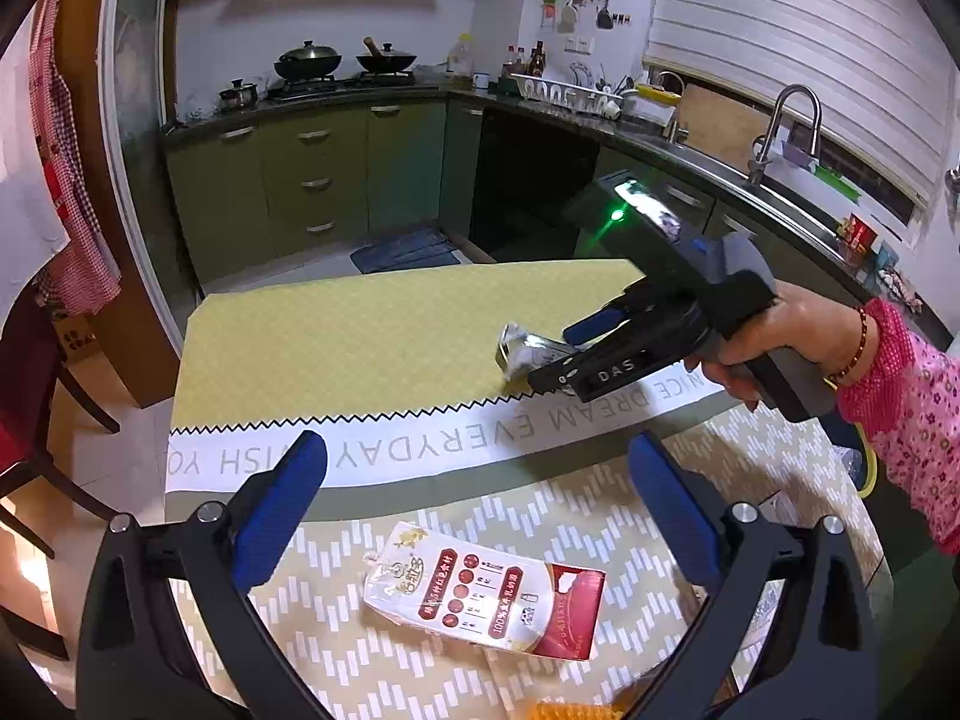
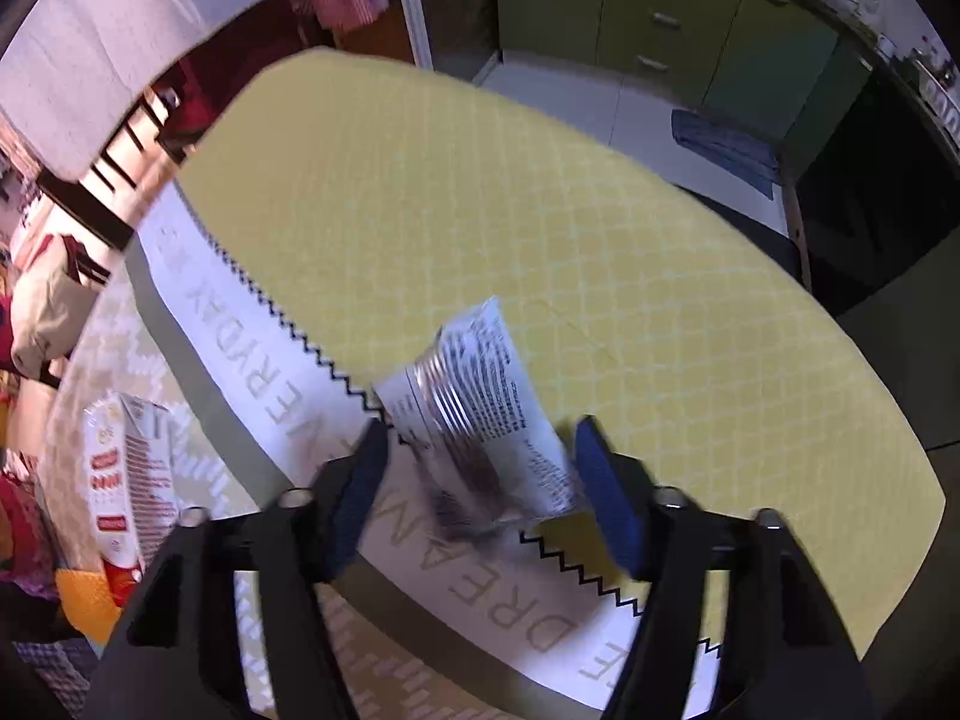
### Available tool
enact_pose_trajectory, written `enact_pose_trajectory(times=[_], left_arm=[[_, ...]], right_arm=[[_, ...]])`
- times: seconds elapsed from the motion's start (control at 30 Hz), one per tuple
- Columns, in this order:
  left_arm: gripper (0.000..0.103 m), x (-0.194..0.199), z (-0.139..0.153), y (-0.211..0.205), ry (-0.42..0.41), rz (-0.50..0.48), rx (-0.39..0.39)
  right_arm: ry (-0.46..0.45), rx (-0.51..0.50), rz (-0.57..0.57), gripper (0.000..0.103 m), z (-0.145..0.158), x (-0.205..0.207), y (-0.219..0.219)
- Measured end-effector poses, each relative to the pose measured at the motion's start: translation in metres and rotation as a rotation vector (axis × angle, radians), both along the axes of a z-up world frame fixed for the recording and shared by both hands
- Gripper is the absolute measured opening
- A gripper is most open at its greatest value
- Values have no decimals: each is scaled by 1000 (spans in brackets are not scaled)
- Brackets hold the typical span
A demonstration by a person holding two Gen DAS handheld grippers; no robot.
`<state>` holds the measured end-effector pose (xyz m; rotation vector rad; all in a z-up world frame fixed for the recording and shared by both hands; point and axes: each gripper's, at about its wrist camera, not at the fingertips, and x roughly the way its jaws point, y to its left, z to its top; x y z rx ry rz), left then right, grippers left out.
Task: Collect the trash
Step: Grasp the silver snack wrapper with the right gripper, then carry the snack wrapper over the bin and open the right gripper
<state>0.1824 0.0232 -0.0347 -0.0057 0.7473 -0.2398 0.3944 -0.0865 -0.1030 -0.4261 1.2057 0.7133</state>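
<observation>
A crumpled silver-and-white wrapper lies on the tablecloth where the yellow panel meets the white lettered band. My right gripper points steeply down over it, one blue pad on each side. Its right pad is at the wrapper's edge, while a strip of cloth shows beside its left pad. In the left wrist view the right gripper straddles the wrapper, held by a hand in a pink sleeve. A flattened red-and-white carton lies below my left gripper, which is open and holds nothing.
The table carries a yellow and patterned cloth. An orange item sits at its near edge. A dark wooden chair stands at the left. Green kitchen cabinets, a stove and a sink lie beyond the table's far edge.
</observation>
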Motion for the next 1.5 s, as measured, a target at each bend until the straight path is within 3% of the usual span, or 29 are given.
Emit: enact_pose_trajectory(times=[0.23, 0.3, 0.6, 0.73, 0.83, 1.03, 1.2, 1.33, 1.4, 1.5], left_arm=[[96, 0, -2, -2, 4, -12, -3], [96, -1, -2, -3, 3, -16, -2], [96, -7, -2, -17, 0, -57, 13], [96, -15, 4, -21, -9, -67, 15], [96, -22, 10, -25, -15, -79, 10], [96, -38, 12, -36, -2, -90, 25], [96, -53, 13, -46, 13, -95, 56], [96, -63, 17, -53, 23, -106, 67], [96, -69, 19, -59, 29, -112, 75], [96, -74, 20, -65, 38, -127, 82]], right_arm=[[39, 48, -63, 30, 0, -6, -24], [52, 86, -89, 18, 4, -15, -38], [51, 289, -265, 18, 56, -78, -138], [7, 329, -383, 18, 85, -118, -204], [-59, 288, -520, 19, 94, -149, -269], [-96, 120, -837, 21, 59, -189, -391], [-38, 87, -969, 21, 15, -187, -452], [-13, 83, -1022, 33, -8, -180, -478], [-8, 82, -1040, 54, -13, -180, -484], [-28, 82, -1047, 58, -11, -183, -485]])
